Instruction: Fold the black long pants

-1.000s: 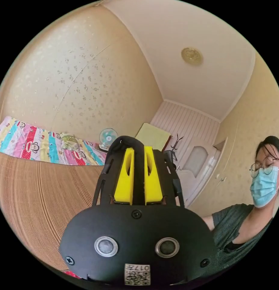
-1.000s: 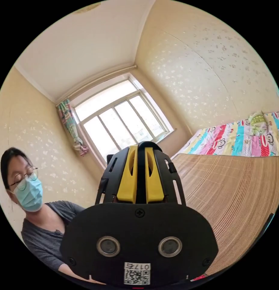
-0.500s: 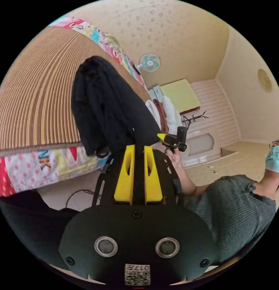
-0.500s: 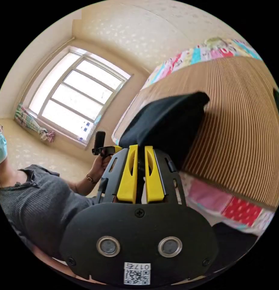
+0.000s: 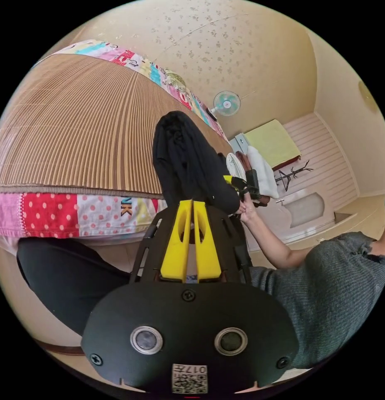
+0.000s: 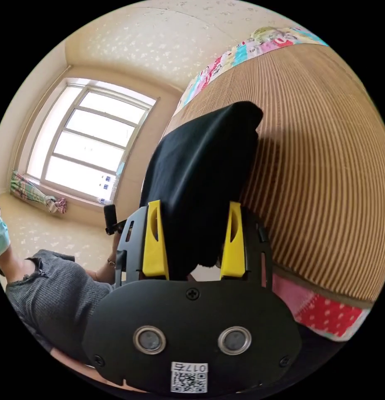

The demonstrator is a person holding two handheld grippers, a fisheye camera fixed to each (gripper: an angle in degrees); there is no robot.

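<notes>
1. now your right gripper stands wide around the black long pants, not pinching.
2. your left gripper looks nearly closed and empty.
3. pants drape over the bed edge, likely for laying out.

Both views face the bed mat closely.
</notes>
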